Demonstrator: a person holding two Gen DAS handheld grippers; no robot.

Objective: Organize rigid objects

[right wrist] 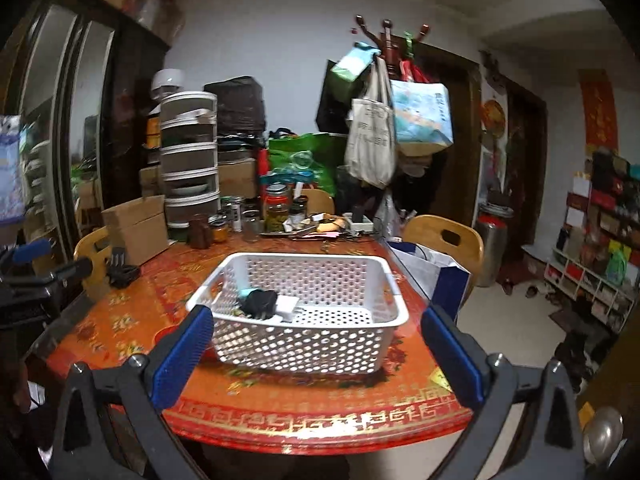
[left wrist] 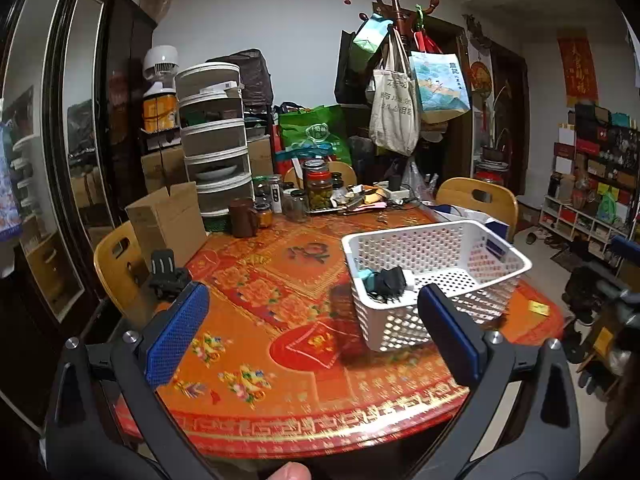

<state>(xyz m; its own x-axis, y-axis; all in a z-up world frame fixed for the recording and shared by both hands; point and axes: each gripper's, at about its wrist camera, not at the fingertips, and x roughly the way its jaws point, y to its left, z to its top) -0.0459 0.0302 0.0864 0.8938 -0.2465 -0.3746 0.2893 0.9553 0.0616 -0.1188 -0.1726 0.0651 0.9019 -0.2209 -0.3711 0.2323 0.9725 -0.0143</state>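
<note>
I see my right tongs (right wrist: 314, 344) spread wide (nothing held) before the white basket (right wrist: 384, 320) on the bench (right wrist: 120, 332); chargers (right wrist: 266, 304) lie inside.

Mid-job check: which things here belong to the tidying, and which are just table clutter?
Job: white basket; black adapter and white charger in it; black clip on the table edge.
Lying about: jars, cardboard box, brown mug, stacked food cover.
</note>
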